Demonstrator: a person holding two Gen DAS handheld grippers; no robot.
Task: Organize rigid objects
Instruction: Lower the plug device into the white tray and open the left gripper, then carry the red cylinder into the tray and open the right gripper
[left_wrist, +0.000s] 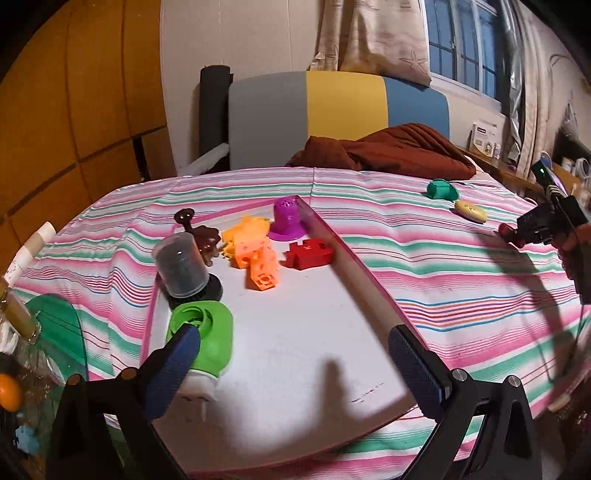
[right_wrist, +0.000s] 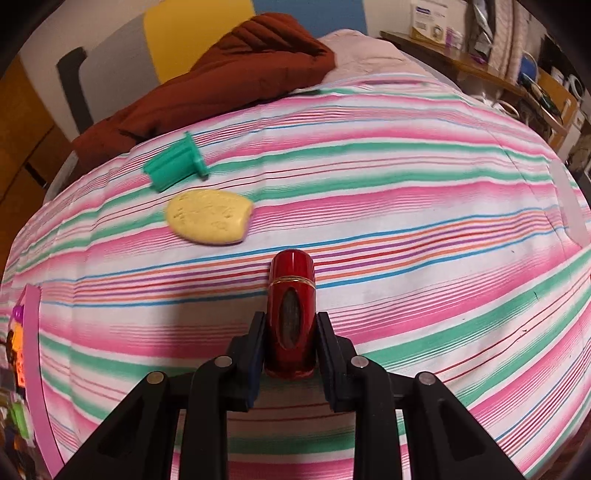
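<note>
Two grippers, one step each. My left gripper (left_wrist: 295, 354) stands wide open over the white tray (left_wrist: 295, 332), nothing between its pads; the green-and-white plug (left_wrist: 207, 339) lies in the tray's lower left, just behind my left pad, and appears set down. My right gripper (right_wrist: 290, 347) is clamped on a glossy red tube (right_wrist: 291, 317) with a gold band, above the striped cloth (right_wrist: 406, 206) at lower centre of the right view. To finish this step well, I judge the tube should be carried left over the pink rim (right_wrist: 35, 332) and lowered into bare tray floor, clear of the toys. It is smooth and round, so may roll. Still on the cloth, upper left: a ribbed teal piece (right_wrist: 173, 166) and a matte yellow stone-like lump (right_wrist: 208, 218). Tray contents: orange blocks (left_wrist: 255, 254), red puzzle piece (left_wrist: 308, 253), purple perforated cone (left_wrist: 286, 219).
</note>
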